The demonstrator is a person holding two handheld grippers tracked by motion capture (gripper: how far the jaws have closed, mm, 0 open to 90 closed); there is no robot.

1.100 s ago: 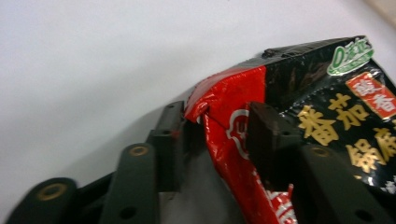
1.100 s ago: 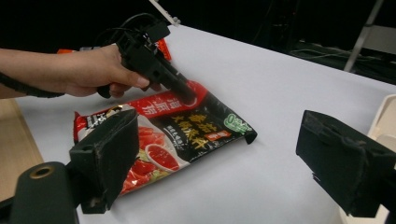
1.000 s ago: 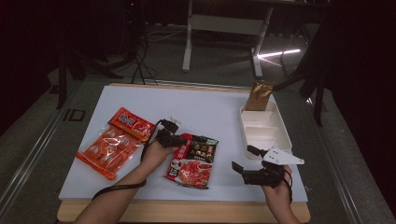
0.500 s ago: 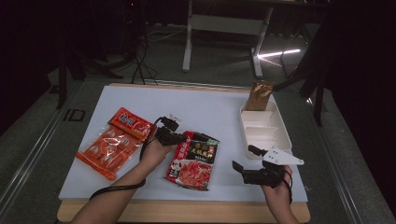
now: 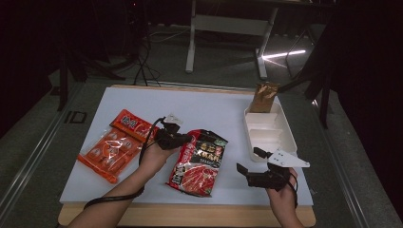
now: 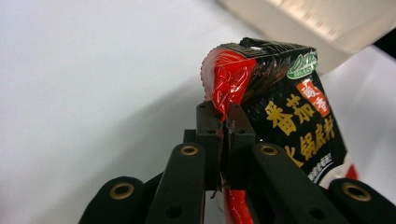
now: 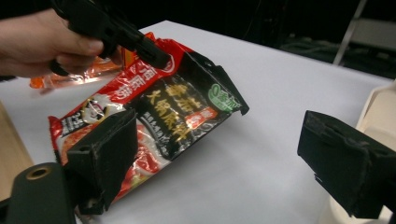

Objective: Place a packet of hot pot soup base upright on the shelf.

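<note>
A red and black soup-base packet point(image 5: 199, 161) lies mid-table, its far end lifted off the white surface. My left gripper point(image 5: 187, 140) is shut on that packet's upper left corner. In the left gripper view the pads point(image 6: 223, 114) pinch the crumpled red edge of the packet point(image 6: 289, 107). In the right gripper view the left gripper point(image 7: 140, 44) holds the packet point(image 7: 154, 116) tilted up. To the packet's right, low over the table, my right gripper point(image 5: 249, 160) stands open. Nothing lies between its wide-set jaws point(image 7: 229, 158).
An orange-red packet point(image 5: 116, 145) lies at the left of the table. A white compartment tray point(image 5: 266, 135) stands at the right, with a brown pouch point(image 5: 263, 97) upright at its far end. The tray's wall point(image 7: 378, 107) is close to my right gripper.
My left gripper has risen with the packet's corner in it, so the packet's far end now tilts up off the table. The right gripper has stayed put.
</note>
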